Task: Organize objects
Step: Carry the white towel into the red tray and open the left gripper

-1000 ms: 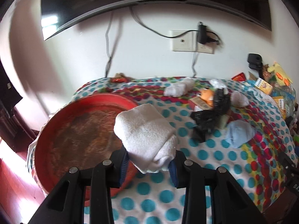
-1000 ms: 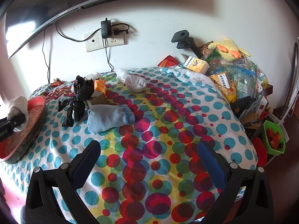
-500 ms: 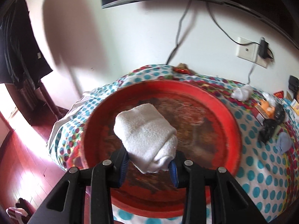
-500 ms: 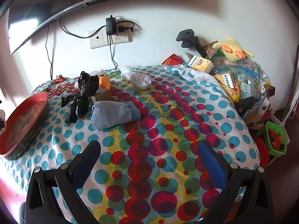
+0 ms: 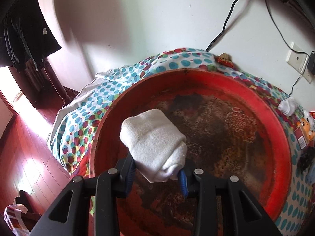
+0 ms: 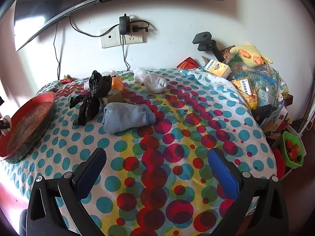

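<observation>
A rolled white sock [image 5: 154, 145] is being gripped between the blue pads of the left gripper [image 5: 157, 174] and is being held above the inside of the red basin [image 5: 275, 129], nearer the basin's left wall than its far rim; whether the sock is touching the stained basin floor cannot be told. The basin [image 6: 29, 118] is being carried on the spotted cloth [image 6: 167, 137] of the bench, at the cloth's left edge. The right gripper [image 6: 155, 169] is being held spread wide with nothing between its fingers, over the near part of the cloth, right of the basin. Further right of the basin, a black bag [image 6: 90, 98], a light blue sock [image 6: 126, 117] just beside it, and another white sock [image 6: 155, 83] beyond them are being shown lying on the cloth. A wall socket [image 6: 123, 37] is being shown behind the basin, above the bench.
</observation>
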Demonstrator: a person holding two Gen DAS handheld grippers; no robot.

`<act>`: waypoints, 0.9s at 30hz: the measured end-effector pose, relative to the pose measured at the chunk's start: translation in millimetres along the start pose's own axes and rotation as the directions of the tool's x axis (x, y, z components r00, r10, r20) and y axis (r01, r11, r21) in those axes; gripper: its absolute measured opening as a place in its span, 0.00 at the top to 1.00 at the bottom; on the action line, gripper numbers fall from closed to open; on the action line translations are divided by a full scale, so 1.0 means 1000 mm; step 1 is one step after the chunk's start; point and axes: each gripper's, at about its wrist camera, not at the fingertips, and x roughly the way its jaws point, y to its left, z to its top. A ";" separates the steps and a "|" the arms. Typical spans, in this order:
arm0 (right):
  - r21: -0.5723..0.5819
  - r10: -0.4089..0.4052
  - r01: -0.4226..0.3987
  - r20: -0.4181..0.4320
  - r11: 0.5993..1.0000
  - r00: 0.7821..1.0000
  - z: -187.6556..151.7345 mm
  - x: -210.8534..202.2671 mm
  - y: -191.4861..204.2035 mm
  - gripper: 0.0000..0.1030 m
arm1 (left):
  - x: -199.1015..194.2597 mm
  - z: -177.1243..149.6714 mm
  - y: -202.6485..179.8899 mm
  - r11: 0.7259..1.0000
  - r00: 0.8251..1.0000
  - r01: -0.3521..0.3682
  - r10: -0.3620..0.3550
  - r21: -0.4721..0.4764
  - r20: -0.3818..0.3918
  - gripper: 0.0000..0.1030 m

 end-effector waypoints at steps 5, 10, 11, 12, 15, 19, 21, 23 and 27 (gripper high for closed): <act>-0.005 0.009 -0.009 -0.011 1.000 1.000 -0.003 0.004 0.001 0.00 | 0.019 0.007 -0.001 0.999 0.998 -0.047 0.047 0.017 -0.033 0.64; -0.009 0.014 -0.014 -0.016 1.000 1.000 -0.004 0.008 0.000 0.00 | 0.035 0.011 0.001 0.998 0.996 -0.062 0.063 0.023 -0.065 0.58; -0.006 0.013 -0.013 -0.018 1.000 1.000 -0.004 0.009 -0.001 0.00 | 0.037 0.011 0.001 0.998 0.995 -0.061 0.062 0.023 -0.072 0.57; -0.004 0.013 -0.013 -0.017 1.000 1.000 -0.004 0.009 -0.001 0.00 | 0.037 0.011 0.001 0.998 0.996 -0.063 0.065 0.023 -0.066 0.55; -0.005 0.014 -0.014 -0.017 1.000 1.000 -0.004 0.009 -0.002 0.00 | 0.029 0.010 -0.001 0.998 0.999 -0.041 0.042 0.040 -0.028 0.46; -0.010 0.018 -0.018 -0.010 1.000 1.000 -0.004 0.008 -0.001 0.00 | 0.011 0.008 -0.002 0.994 1.000 0.004 -0.007 0.110 0.027 0.42; -0.013 0.024 -0.025 -0.010 1.000 1.000 -0.006 0.006 0.001 0.00 | -0.001 0.006 -0.002 0.989 0.998 0.022 -0.029 0.144 0.047 0.42; -0.022 0.029 -0.030 -0.015 0.999 0.999 -0.009 0.005 0.003 0.00 | -0.023 0.000 0.004 0.987 0.993 0.073 -0.086 0.145 0.084 0.42; -0.026 0.095 -0.095 0.010 0.995 0.995 -0.015 -0.001 0.004 0.00 | -0.099 -0.040 0.007 0.966 0.942 0.209 -0.240 0.150 0.236 0.39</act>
